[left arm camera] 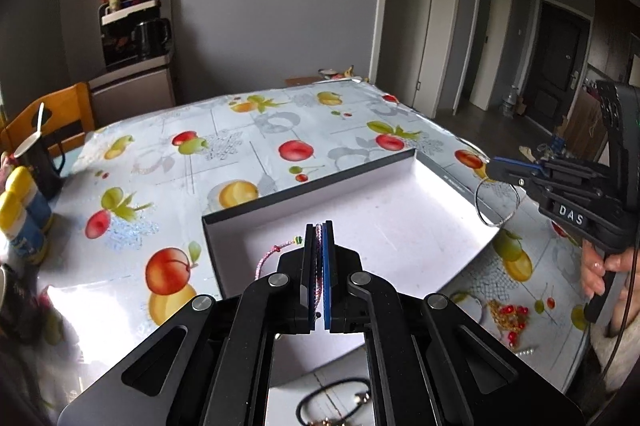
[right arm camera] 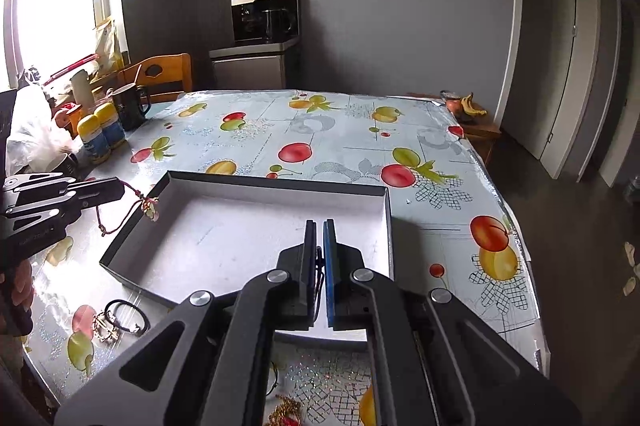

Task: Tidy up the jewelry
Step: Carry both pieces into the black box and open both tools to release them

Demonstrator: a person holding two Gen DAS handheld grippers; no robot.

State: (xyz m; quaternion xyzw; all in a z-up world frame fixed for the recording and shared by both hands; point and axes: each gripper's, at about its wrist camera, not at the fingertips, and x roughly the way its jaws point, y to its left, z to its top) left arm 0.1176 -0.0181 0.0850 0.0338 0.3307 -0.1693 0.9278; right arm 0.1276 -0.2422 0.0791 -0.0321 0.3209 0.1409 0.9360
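A shallow box [left arm camera: 400, 226] with a white inside and dark walls lies on the table; it also shows in the right wrist view [right arm camera: 240, 226]. My left gripper [left arm camera: 319, 238] is shut on a pink braided cord bracelet [left arm camera: 276, 251] above the box's near left edge; in the right wrist view the left gripper [right arm camera: 116, 191] holds the bracelet [right arm camera: 146, 206] dangling. My right gripper [right arm camera: 319, 238] is shut on a thin silver wire bangle [left arm camera: 496, 204], which hangs over the box's right side; the right gripper shows in the left wrist view [left arm camera: 492, 168].
A black hair tie with charms [right arm camera: 124, 318] and a gold chain with red beads [left arm camera: 510, 314] lie on the fruit-print tablecloth [right arm camera: 320, 134] near the front edge. Yellow-capped bottles [right arm camera: 102, 130] and a black mug [right arm camera: 128, 106] stand at the left.
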